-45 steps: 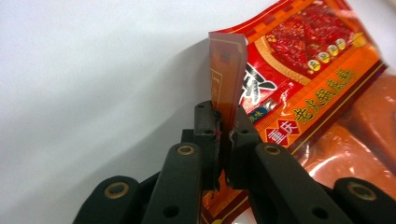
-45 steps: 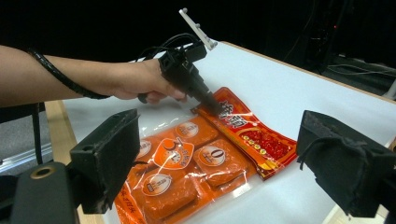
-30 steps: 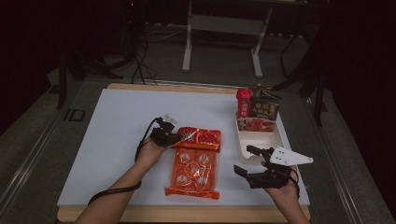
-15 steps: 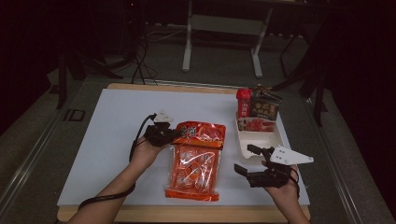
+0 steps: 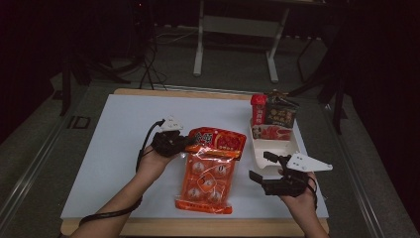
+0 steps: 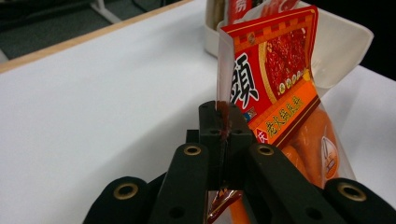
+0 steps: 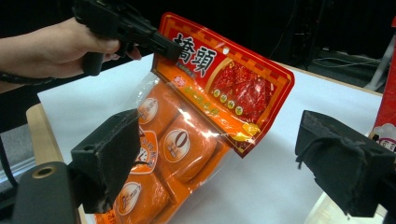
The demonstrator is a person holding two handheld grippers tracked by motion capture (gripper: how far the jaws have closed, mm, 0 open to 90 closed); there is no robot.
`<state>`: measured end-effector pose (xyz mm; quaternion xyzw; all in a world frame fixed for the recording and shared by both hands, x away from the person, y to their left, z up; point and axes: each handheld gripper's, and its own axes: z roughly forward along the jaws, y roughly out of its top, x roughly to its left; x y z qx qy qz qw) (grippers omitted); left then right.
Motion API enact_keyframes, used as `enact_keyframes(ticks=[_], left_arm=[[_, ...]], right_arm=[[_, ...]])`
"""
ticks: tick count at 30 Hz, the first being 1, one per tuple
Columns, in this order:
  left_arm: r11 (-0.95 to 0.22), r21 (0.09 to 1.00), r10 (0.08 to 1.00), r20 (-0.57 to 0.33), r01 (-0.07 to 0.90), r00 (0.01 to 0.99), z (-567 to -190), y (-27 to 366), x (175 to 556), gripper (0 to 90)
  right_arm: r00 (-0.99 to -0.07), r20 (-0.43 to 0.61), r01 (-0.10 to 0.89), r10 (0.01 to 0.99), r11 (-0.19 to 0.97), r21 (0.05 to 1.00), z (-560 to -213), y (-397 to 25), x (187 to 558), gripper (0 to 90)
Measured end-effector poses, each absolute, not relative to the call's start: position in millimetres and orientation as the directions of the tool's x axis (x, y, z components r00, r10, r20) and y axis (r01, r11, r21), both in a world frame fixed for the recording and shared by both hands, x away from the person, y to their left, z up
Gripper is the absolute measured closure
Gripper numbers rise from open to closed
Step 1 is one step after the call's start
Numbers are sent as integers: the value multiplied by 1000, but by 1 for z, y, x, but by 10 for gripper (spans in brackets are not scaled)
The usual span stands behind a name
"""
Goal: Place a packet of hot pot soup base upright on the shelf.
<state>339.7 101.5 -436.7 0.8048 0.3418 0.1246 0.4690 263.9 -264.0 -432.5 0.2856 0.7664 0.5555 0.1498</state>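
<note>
Left gripper view has the left gripper pinched tight on the edge of the snack bag, lifting its red header up off the white table. The right gripper (jaws wide apart, holding nothing) sits just beside the bag's lower end. Past the bag's top corner there's a white tray with other packets standing in it.
</note>
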Motion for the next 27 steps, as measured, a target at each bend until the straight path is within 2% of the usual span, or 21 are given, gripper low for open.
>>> enact_keyframes(ticks=[10, 13, 15, 19, 22, 27], left_arm=[[-309, 870, 629, -117, 385, 768, -423, 102, 324, 898], [-310, 881, 608, -106, 358, 787, -420, 103, 320, 899], [-310, 883, 602, -105, 353, 791, -419, 104, 318, 898], [-299, 889, 596, -109, 346, 795, -418, 105, 314, 898], [-295, 894, 593, -104, 336, 799, -416, 104, 312, 898], [-280, 909, 573, -99, 308, 813, -412, 101, 306, 898]], right_arm=[[-778, 94, 274, 621, 201, 940, -430, -260, 272, 139], [-783, 66, 240, 619, 201, 950, -426, -259, 275, 187], [-779, 51, 231, 625, 210, 950, -425, -258, 279, 188], [-776, 107, 292, 622, 203, 935, -426, -257, 290, 148], [-773, 134, 316, 620, 194, 929, -428, -256, 297, 174], [-796, 142, 318, 588, 208, 925, -431, -249, 304, 268]])
